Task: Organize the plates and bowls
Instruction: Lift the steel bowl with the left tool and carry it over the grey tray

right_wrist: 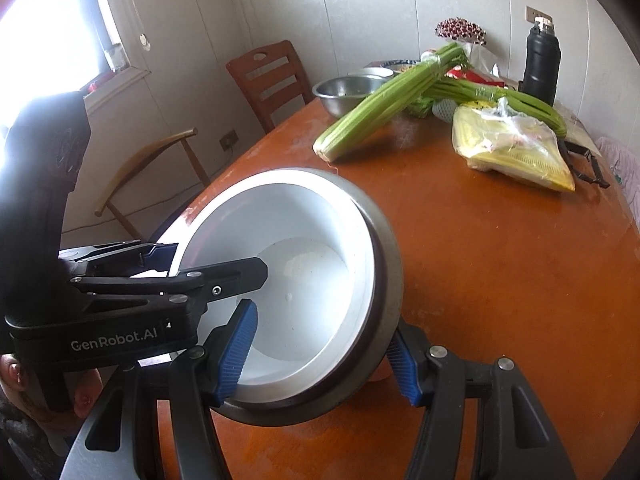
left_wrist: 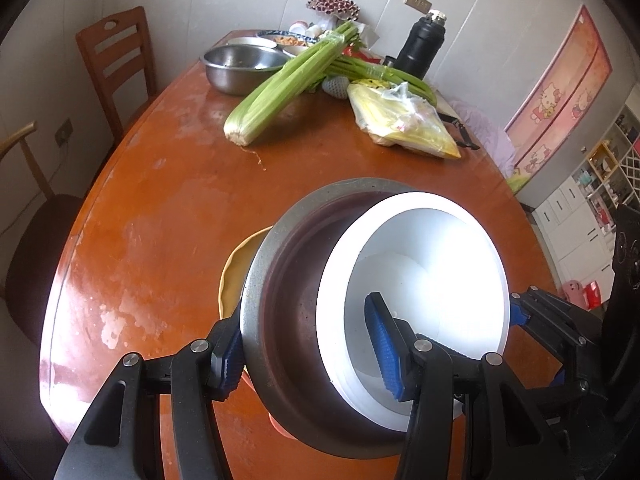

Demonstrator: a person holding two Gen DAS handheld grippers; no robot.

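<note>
Bowl [left_wrist: 288, 332], metal with white liner, tilting above worktop [left_wrist: 168, 200]: left tongs [left_wrist: 308, 348] and right tongs [right_wrist: 324, 356] both pinching rim; rigid, slick, likely light.

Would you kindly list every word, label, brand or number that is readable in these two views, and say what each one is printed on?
"GenRobot.AI": white lettering on the black body of the left claw, seen in the right wrist view.
Yellow bag: any print is too blurred to read.
Pink cabinet: cartoon cat pictures, no legible words.
Black flask: no readable label.
Nothing else can be read.
</note>
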